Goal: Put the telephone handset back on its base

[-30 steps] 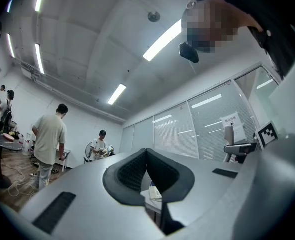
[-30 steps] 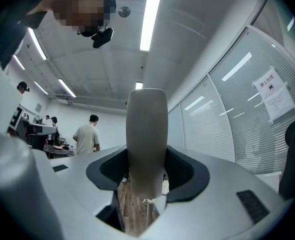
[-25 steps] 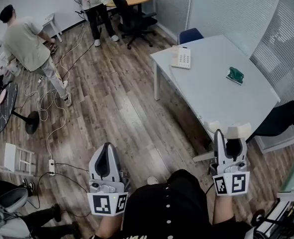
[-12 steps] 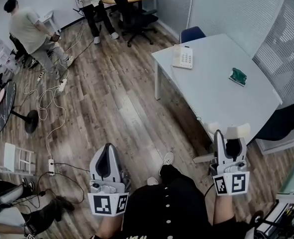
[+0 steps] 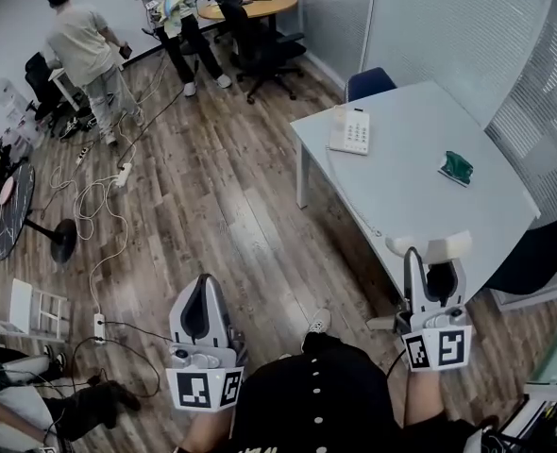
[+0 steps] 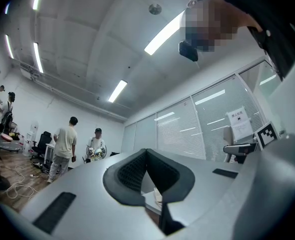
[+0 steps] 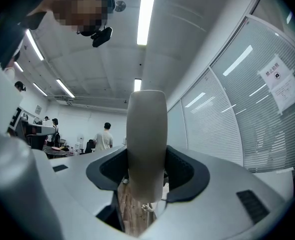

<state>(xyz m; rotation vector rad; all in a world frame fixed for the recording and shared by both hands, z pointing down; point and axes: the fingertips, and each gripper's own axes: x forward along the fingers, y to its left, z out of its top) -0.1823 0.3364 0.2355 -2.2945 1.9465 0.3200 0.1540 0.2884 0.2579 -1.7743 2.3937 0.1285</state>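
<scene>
The cream telephone base (image 5: 352, 130) with its keypad lies at the far left corner of the white table (image 5: 420, 196). A thin cord (image 5: 354, 206) runs from it along the table's edge toward me. My right gripper (image 5: 432, 276) is shut on the cream handset (image 5: 430, 248), which lies crosswise between the jaws, near the table's near corner. In the right gripper view the handset (image 7: 146, 134) stands upright between the dark pads (image 7: 187, 171). My left gripper (image 5: 201, 295) is held low over the wooden floor, shut and empty, its pads (image 6: 132, 174) meeting at the tip.
A small green object (image 5: 457, 167) lies on the table's far right. A blue chair (image 5: 371, 82) stands behind the table. Cables (image 5: 99, 215) and a power strip trail over the floor at left. Two people (image 5: 85, 50) stand far back near a round desk (image 5: 255, 3) and black office chair.
The view has shifted slightly, so the table and phone base sit a little lower and right. The person at back left has walked farther away. Both grippers keep their places and grips.
</scene>
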